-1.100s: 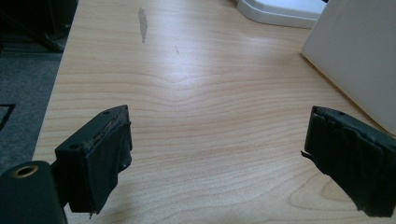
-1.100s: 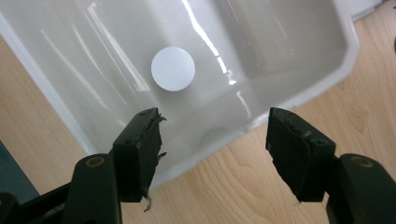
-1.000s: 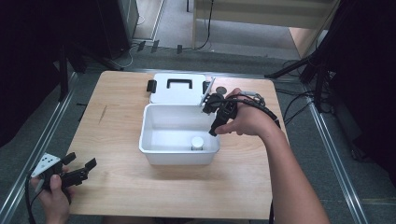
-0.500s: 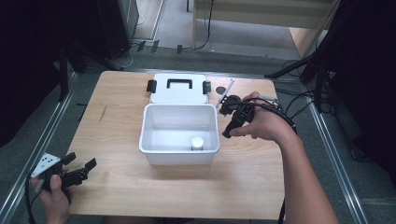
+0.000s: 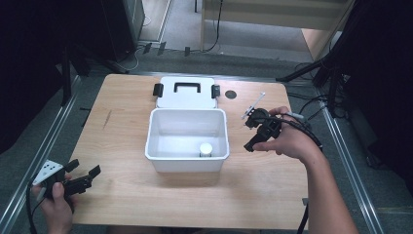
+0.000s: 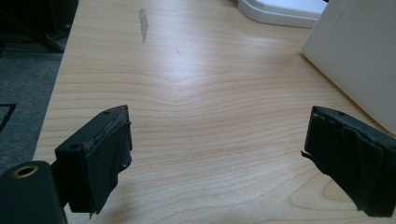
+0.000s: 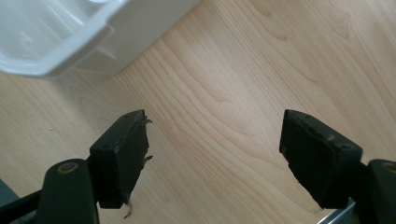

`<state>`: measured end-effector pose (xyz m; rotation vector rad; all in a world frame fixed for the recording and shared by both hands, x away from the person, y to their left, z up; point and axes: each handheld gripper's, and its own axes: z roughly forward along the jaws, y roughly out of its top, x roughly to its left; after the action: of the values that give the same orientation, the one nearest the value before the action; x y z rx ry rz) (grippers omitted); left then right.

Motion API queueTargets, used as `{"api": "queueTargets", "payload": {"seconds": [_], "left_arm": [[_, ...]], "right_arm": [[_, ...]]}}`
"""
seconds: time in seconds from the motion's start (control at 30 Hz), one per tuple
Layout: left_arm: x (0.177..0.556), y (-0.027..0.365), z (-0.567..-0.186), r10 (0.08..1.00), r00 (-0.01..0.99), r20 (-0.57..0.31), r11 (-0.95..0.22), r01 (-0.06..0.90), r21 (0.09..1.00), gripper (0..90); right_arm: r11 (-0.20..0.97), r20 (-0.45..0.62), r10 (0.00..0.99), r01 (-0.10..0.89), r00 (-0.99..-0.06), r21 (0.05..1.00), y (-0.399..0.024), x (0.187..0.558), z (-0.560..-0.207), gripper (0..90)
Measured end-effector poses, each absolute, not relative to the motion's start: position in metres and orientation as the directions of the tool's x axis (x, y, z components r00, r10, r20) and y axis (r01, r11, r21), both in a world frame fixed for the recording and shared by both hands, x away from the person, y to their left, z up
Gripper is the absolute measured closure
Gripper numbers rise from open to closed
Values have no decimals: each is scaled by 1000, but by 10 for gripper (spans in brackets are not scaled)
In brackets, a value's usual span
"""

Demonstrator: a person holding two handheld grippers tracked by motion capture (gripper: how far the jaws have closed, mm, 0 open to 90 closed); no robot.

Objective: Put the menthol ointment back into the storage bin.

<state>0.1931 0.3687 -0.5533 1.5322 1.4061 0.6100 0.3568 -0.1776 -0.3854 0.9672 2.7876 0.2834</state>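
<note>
With a small white jar already in the box and its lid off, your left tongs and right tongs gape empty over the worktop, so closing up looks left.

Left gripper and right gripper are each hand-held, fingers spread wide with nothing between them.

A lab-style recording workspace: a light wooden table framed by metal floor rails, black cables trailing across grey flooring.
</note>
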Motion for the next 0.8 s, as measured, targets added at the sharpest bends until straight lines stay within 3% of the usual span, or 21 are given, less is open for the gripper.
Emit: {"api": "queueTargets", "payload": {"seconds": [0.3, 0.8], "left_arm": [[193, 369, -553, 950, 218, -225, 96, 483, 871, 82], [193, 368, -553, 951, 216, -223, 94, 484, 870, 82]], "right_arm": [[716, -75, 682, 643, -728, 272, -207, 349, -407, 200], [622, -33, 752, 691, -659, 368, -243, 328, -454, 222]]}}
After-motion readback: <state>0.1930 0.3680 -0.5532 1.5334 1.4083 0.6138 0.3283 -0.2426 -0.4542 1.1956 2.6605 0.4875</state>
